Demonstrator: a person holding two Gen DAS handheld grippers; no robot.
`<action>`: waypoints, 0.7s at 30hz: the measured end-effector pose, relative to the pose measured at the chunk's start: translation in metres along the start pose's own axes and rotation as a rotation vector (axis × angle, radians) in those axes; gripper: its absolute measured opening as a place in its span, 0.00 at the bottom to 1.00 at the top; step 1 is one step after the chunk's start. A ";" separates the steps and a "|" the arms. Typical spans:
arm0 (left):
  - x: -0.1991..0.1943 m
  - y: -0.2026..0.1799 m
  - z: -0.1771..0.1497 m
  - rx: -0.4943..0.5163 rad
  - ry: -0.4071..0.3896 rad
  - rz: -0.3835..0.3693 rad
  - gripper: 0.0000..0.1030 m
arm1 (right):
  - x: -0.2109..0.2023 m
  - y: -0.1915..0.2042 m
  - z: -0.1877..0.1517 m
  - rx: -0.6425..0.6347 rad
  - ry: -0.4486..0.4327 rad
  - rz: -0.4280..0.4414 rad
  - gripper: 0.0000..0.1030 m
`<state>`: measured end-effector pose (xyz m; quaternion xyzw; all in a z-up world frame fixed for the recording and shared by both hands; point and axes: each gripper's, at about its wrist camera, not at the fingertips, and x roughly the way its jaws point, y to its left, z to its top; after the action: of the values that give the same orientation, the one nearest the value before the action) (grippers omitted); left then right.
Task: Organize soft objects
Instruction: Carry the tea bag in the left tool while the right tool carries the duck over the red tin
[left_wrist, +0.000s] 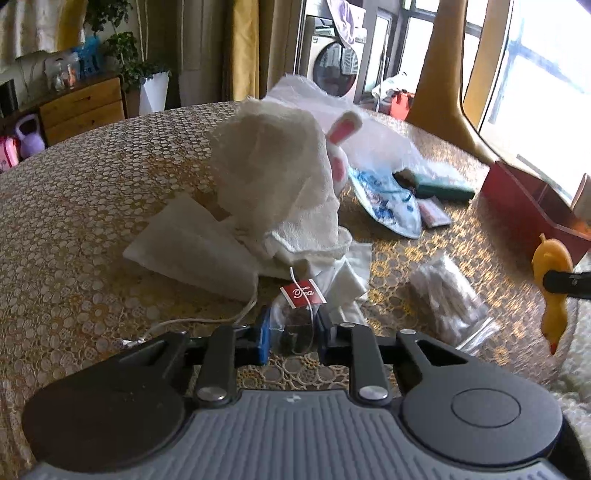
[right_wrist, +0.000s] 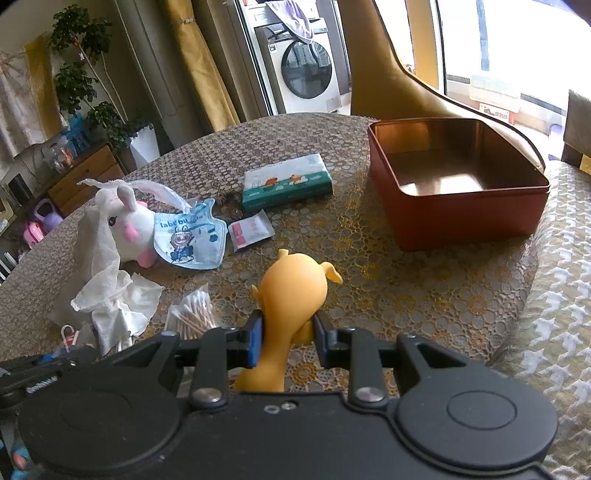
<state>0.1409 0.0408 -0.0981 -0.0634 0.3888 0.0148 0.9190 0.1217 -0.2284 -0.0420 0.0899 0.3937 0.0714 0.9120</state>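
My left gripper (left_wrist: 293, 332) is shut on a clear tea bag (left_wrist: 295, 338) just above the lace tablecloth; its red "Tea" tag (left_wrist: 303, 293) stands up on a white string. Behind it lies a heap of white tissues (left_wrist: 273, 173), with a white plush bunny (left_wrist: 341, 129) partly hidden behind the heap. My right gripper (right_wrist: 288, 332) is shut on the body of a yellow rubber chicken (right_wrist: 295, 284), held over the table. In the left wrist view the chicken (left_wrist: 552, 258) hangs at the right edge. An empty red tin (right_wrist: 458, 184) sits at the far right.
On the round table lie a blue face mask (right_wrist: 190, 236), a green tissue pack (right_wrist: 286, 182), a pink sachet (right_wrist: 249, 229) and a bag of cotton swabs (right_wrist: 194, 314). A white cable (left_wrist: 207, 321) runs by the left gripper. A chair back (right_wrist: 391, 74) rises behind the tin.
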 end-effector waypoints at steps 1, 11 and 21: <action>-0.004 0.000 0.002 -0.007 -0.001 -0.009 0.22 | -0.001 -0.001 0.001 0.003 -0.003 0.003 0.27; -0.037 -0.039 0.045 0.044 -0.050 -0.116 0.22 | -0.030 -0.010 0.026 -0.047 -0.057 0.034 0.27; -0.031 -0.113 0.090 0.144 -0.079 -0.221 0.22 | -0.054 -0.038 0.066 -0.078 -0.119 0.011 0.27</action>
<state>0.1919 -0.0586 -0.0020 -0.0389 0.3432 -0.1119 0.9318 0.1361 -0.2831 0.0322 0.0603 0.3351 0.0862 0.9363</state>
